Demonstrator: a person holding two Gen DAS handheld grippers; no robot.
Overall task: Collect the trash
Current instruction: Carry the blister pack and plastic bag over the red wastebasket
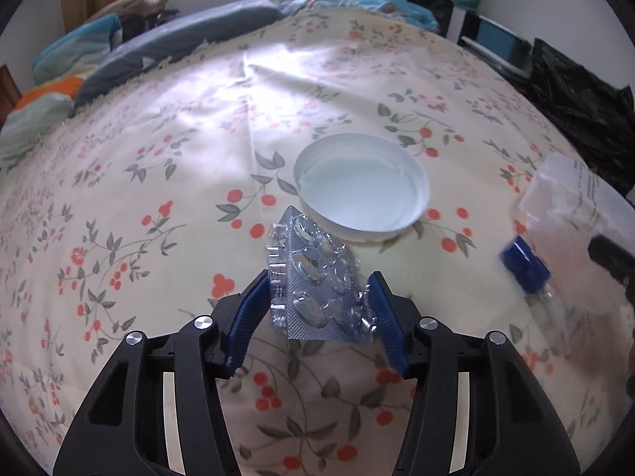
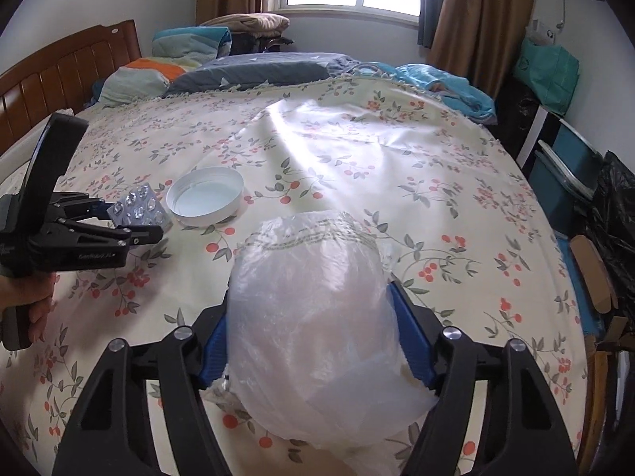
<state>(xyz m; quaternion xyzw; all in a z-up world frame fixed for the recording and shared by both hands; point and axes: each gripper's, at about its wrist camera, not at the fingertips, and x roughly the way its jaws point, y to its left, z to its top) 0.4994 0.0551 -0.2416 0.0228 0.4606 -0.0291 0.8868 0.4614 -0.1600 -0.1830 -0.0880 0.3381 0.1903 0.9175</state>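
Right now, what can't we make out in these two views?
- Bottle, left view: blurred, label unreadable, far end cut by the edge.
- Same bottle, right view: its cap is hidden behind its own body.
- Blister pack: whether any pills remain is unclear.
- Right gripper: pads mostly covered by the bottle.

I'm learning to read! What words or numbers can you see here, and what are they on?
Left gripper: small white brand print on its side, too blurred to read.
Clear plastic bottle: lines of print, too blurred.
Plastic bag in the right gripper: rows of print, too small.
Nothing else has writing.
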